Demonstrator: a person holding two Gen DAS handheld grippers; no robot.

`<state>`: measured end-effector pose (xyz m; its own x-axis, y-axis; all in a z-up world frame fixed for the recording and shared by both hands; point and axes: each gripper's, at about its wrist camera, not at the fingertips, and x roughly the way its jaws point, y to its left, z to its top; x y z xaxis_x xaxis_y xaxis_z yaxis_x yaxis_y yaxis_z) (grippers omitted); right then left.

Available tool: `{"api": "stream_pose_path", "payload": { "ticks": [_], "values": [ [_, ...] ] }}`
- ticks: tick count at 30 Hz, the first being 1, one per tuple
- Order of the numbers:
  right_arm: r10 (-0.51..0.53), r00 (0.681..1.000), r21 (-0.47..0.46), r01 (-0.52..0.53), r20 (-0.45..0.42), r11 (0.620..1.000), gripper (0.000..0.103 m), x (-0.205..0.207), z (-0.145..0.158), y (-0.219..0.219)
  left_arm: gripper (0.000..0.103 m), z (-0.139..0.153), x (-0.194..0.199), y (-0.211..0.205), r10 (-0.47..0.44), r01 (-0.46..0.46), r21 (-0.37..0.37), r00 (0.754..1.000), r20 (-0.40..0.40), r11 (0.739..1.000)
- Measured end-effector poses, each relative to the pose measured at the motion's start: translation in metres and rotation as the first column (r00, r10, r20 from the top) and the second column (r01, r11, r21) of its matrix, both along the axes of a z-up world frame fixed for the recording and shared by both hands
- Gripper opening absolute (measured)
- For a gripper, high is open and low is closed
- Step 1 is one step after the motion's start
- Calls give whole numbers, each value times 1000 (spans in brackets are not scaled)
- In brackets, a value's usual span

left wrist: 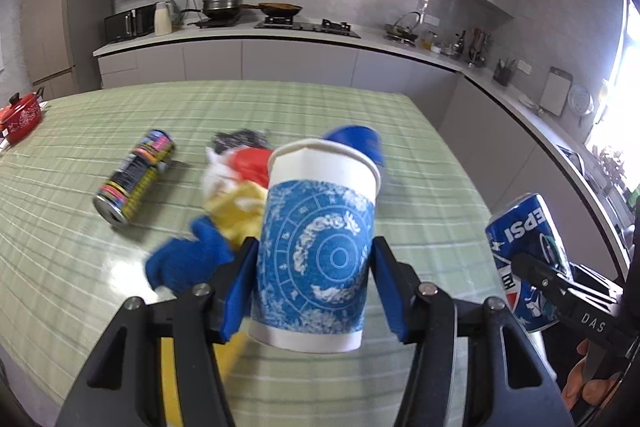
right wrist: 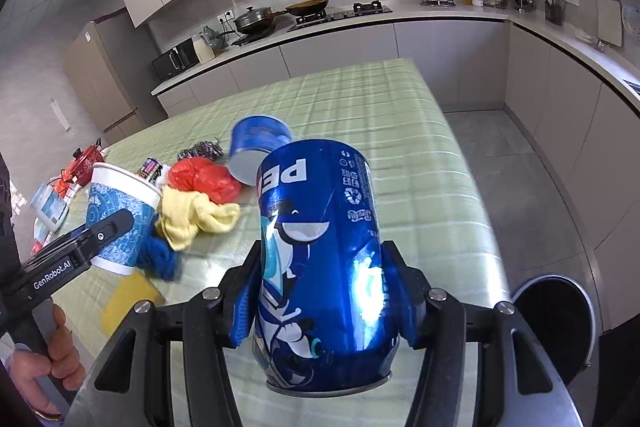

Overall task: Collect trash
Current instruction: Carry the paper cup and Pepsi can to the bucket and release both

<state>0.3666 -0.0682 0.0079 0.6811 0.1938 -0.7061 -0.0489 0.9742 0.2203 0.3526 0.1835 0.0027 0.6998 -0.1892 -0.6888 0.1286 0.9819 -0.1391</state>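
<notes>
My left gripper (left wrist: 314, 279) is clamped on a blue-patterned paper cup (left wrist: 318, 247), my right gripper (right wrist: 320, 291) on a dented Pepsi can (right wrist: 320, 259); both are held clear above the green-checked bench (left wrist: 80, 267). I judge this the carry step. Next I need to swing both over the black bin (right wrist: 560, 319) on the floor at my right. Another can (left wrist: 134, 177) and crumpled rags (right wrist: 200, 215) lie behind.
</notes>
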Motion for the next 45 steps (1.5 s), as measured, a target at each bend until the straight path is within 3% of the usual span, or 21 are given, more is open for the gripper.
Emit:
{"api": "stream_pose_path", "payload": {
  "ticks": [12,19,26,35,45],
  "values": [
    [-102,995,21,102,-4,995,57,-54,-1,-59,57,-9,-25,-60,-140,140,11,990,-14,990],
    [-146,988,48,148,-53,988,55,-63,-17,-68,57,-23,-35,-73,-181,180,-11,983,-30,984],
    [-168,986,23,168,-6,985,55,-81,-1,-75,57,-20,-46,-87,-204,204,-12,979,-24,979],
    [-290,957,16,290,3,957,55,-118,0,-175,57,-12,-69,-154,-243,243,-21,970,10,970],
    [-252,958,13,256,-135,966,55,-126,-59,-300,57,-36,-82,-292,-280,277,-60,959,-51,959]
  ]
}}
